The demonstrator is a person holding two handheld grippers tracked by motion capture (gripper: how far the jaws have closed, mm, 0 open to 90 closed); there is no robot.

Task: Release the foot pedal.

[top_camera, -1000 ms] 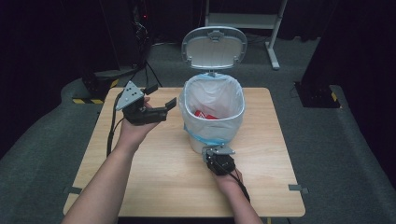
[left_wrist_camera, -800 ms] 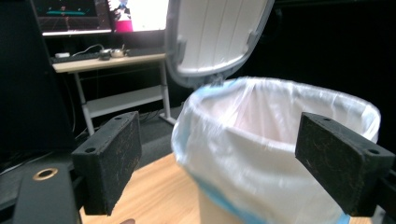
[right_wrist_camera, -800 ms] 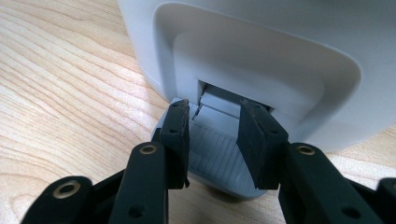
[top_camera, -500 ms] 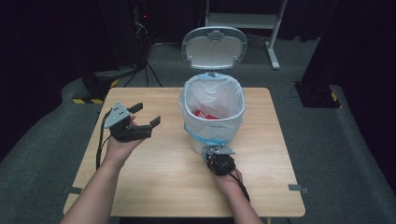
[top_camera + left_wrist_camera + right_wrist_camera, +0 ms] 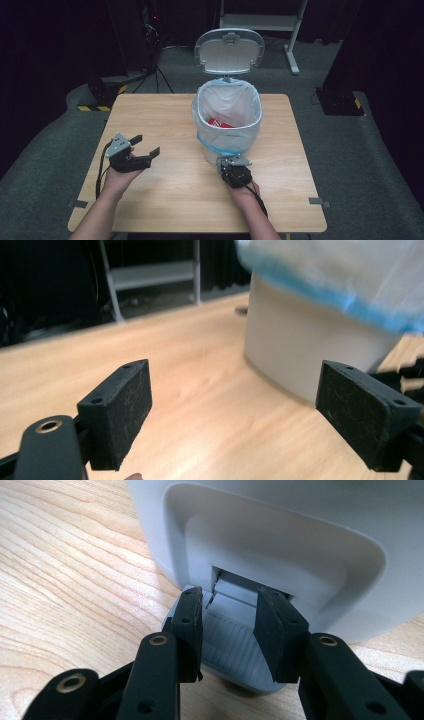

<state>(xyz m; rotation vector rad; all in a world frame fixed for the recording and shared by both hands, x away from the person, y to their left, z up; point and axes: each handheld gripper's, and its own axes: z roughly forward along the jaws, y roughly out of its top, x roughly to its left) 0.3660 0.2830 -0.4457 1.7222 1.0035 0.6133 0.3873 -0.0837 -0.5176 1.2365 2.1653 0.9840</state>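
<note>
Bin at the middle of the wooden surface in the high view, white, lined with a white bag that has a blue band near its lower edge, its lid standing open at the far side; something red lies inside the bag, too small for me to name; my left claw sits over the near left part of the surface, well apart from the bin, its jaws spread wide and holding nothing; my right claw is low at the near foot of the bin, touching it or nearly so, and from here I cannot tell how far its jaws stand apart.

Left gripper view: the two black pads are far apart with bare wood between them; the bin's white wall rises ahead and to the right, the bag's blue band blurred across the top; a grey stand shows on the floor beyond the surface.

Right gripper view: the claw points at the foot pedal that sticks out of a recess in the bin's base; the jaws are narrow, with a gap between them, and sit just above the ribbed top of the pedal; whether they press on it I cannot tell.
</note>
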